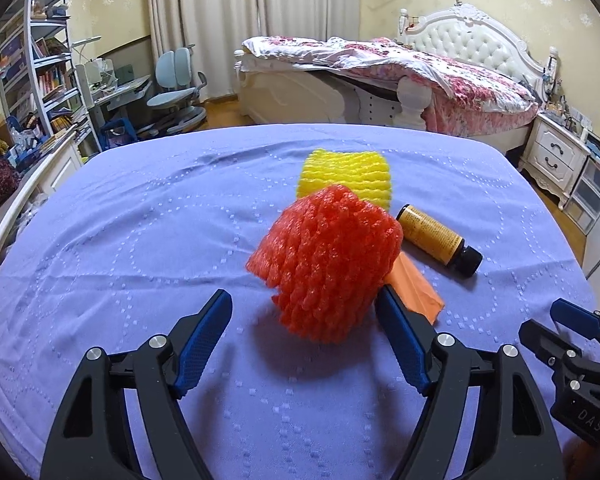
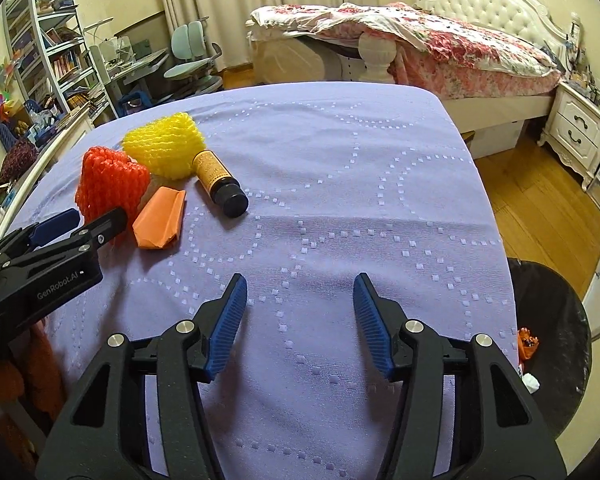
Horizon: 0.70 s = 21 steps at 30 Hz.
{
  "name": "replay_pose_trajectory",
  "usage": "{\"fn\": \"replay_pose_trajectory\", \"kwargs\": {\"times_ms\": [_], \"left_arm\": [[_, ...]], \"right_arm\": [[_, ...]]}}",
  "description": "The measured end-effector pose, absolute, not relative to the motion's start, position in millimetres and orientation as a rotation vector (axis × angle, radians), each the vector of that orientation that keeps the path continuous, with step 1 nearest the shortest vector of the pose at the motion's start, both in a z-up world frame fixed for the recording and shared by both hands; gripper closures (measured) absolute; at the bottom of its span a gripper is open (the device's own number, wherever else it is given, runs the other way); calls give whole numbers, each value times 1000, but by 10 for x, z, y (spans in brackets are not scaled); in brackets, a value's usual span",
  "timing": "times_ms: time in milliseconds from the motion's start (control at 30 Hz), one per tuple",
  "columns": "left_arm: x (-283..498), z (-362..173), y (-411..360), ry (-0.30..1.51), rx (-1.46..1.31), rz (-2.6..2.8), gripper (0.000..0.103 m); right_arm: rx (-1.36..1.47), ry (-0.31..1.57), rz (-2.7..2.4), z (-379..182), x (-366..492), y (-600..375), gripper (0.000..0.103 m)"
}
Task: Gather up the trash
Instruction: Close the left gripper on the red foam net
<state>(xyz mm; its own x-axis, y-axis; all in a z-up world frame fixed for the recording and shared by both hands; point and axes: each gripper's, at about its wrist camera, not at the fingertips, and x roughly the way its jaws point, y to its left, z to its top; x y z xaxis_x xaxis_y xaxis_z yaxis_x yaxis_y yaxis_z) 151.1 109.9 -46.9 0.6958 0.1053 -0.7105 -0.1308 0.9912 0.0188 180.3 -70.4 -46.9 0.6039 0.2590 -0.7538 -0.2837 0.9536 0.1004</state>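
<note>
- While the left gripper (image 1: 304, 312) stands spread over the lilac cloth, the red foam net (image 1: 328, 260) sits between its two blue ribbed pads; the right-hand pad lies against the net's edge, the left-hand pad is clear of it, so nothing is pinched.
- From the right wrist view the same left gripper (image 2: 96, 220) shows at nine o'clock, its black finger crossing the foot of the red foam net (image 2: 110, 184).
- With its jaws standing apart, the right gripper (image 2: 300, 296) has only bare cloth between the pads; it holds and touches nothing.
- Soft and knobbly, the red net is a squashed mesh sleeve of foam, roughly a tilted block.
- Just beyond it, at twelve o'clock in the left wrist view, lies the yellow foam net (image 1: 346, 176), the same woven foam, flatter and ridged.
- At two o'clock of the red net lies the amber bottle (image 1: 436, 240) on its side: a smooth cylinder with a yellow printed label and a black cap towards the camera.
- Partly hidden behind the right-hand finger, the orange paper (image 1: 416, 284) is a folded flat piece with sharp creases, just beside the red net and near the bottle.
- Underneath, the lilac tablecloth (image 2: 340, 160) is a matte weave stitched with small raised squares in curving lines.
- At four o'clock in the right wrist view, beside the table edge, a black bin (image 2: 556, 340) with a dark liner holds scraps, orange and white.
</note>
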Motion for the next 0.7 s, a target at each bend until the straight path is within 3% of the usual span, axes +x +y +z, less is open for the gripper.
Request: {"fn": "replay_pose_trajectory", "kwargs": {"times_ms": [100, 200, 700], "left_arm": [[1550, -512, 1130, 822, -49, 96, 59], [1530, -502, 1143, 817, -65, 79, 62], [1126, -419, 1506, 832, -120, 143, 65]], "right_arm": [[-32, 867, 314, -469, 1803, -701, 49], [-37, 867, 310, -465, 1808, -676, 49], [-106, 875, 420, -486, 1720, -206, 49]]}}
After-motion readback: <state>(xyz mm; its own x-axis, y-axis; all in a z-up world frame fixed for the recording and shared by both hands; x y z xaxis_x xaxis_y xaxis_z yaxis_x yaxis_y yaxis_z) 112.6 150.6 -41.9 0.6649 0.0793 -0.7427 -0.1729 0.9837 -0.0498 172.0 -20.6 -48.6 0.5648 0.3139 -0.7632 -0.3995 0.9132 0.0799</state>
